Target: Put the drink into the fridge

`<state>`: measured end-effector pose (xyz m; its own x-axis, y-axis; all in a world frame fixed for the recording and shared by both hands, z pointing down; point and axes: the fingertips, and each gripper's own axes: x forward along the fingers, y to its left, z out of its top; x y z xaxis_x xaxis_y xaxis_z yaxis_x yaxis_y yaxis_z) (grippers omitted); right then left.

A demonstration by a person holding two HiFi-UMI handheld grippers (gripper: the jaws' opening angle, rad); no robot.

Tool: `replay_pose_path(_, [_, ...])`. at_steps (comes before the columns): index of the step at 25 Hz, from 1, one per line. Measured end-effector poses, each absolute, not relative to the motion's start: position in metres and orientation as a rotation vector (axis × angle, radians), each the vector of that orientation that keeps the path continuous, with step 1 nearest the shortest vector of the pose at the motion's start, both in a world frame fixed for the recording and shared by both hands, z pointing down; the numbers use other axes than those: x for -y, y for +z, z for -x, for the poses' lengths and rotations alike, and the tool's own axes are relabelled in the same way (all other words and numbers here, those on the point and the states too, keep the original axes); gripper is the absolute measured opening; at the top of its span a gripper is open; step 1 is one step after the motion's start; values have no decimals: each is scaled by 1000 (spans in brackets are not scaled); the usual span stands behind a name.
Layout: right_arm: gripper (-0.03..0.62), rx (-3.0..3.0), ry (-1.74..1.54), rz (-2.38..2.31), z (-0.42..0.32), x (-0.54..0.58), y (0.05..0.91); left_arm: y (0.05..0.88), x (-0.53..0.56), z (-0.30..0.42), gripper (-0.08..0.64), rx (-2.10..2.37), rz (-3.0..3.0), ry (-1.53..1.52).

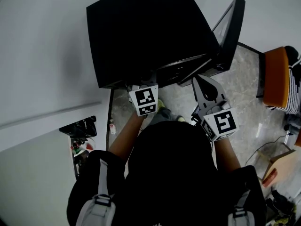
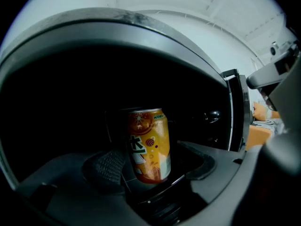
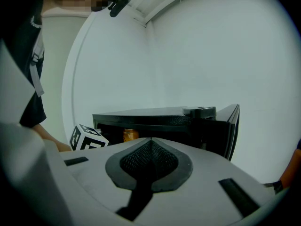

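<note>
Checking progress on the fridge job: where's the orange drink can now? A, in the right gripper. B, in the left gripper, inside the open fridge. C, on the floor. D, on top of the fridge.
B: the left gripper grips the orange can inside the dark fridge; the right gripper is shut and empty.

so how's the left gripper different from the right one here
The left gripper has its jaws closed on the orange can; the right gripper has its jaws shut together on nothing. The left gripper reaches into the open fridge; the right gripper hangs outside it, near the door. Both are the same kind of two-jaw tool.
</note>
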<state>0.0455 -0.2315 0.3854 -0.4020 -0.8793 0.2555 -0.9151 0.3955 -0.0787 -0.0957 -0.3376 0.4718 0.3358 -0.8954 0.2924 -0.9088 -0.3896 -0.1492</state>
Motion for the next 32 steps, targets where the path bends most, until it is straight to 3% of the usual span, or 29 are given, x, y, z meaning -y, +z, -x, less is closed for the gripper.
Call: replay_pose_path(32, [12,2541,242,-1545,-102,145,362,412,193,80,304,1800,-2527,397])
